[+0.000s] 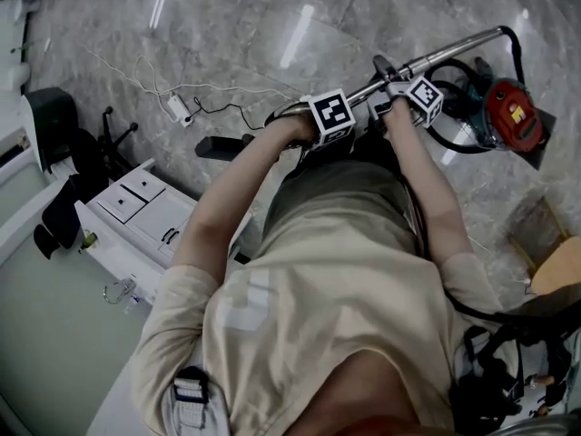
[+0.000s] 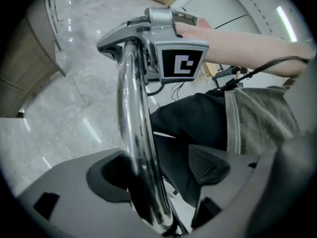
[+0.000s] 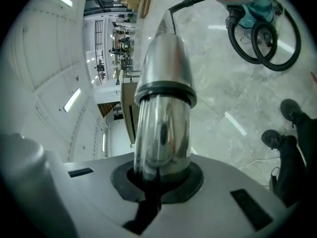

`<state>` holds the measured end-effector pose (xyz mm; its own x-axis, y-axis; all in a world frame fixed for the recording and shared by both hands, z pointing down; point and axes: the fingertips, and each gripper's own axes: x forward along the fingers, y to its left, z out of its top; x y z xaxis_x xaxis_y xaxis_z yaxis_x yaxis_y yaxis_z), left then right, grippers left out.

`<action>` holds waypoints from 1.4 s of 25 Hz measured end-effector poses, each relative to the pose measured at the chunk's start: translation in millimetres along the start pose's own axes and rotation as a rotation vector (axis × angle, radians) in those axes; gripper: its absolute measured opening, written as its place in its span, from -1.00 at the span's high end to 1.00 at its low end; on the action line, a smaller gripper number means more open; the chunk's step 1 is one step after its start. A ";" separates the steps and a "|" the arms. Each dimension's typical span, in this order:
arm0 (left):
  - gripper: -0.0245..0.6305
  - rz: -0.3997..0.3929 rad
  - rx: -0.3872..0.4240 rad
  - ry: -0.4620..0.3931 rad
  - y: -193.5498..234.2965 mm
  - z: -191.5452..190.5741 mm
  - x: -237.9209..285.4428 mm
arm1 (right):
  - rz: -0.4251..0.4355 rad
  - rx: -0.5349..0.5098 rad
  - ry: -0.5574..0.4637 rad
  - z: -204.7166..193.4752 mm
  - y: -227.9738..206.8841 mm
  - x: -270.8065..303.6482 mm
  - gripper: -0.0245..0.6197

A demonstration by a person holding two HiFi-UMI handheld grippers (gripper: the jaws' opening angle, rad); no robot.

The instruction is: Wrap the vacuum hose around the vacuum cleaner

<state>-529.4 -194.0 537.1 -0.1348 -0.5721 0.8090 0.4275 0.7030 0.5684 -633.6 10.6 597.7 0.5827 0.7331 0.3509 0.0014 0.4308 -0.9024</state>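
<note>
Vacuum cleaner [image 1: 513,114] sits on floor at far end of wand, well apart from person. Judged heavy, best left standing. Hose [image 3: 275,67] lies in black loops beside canister. Judged soft and springy, apt to uncoil, so take hold near wand end. Chrome wand [image 3: 162,128] stiff and slick, spans both grippers. Forearms reach forward, side by side. Right gripper [image 3: 158,182] clenched on wand. Left gripper [image 2: 157,175] released, jaws wide, wand between, pads apparently clear of it.

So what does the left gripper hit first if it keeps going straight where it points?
The tube lies between the open jaws of the left gripper; further along it, probably the right gripper, shut on the tube. Depth unclear.
</note>
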 end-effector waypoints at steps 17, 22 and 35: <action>0.05 0.314 -0.213 -0.706 -69.3 -23.7 -105.5 | -0.149 -0.120 -0.007 70.9 -21.7 -5.2 0.90; 0.18 0.239 -0.225 -0.704 -81.7 -30.3 -94.2 | -0.200 -0.191 -0.058 117.8 -39.1 -18.0 0.90; 0.66 0.151 -0.223 -0.620 8.9 -166.8 -62.4 | -0.306 -0.295 -0.066 107.7 -81.8 -17.1 0.89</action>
<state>-368.1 -222.5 466.7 -0.5187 -0.0794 0.8513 0.6474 0.6139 0.4517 -731.2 19.5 692.4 0.4663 0.6307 0.6203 0.4043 0.4718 -0.7836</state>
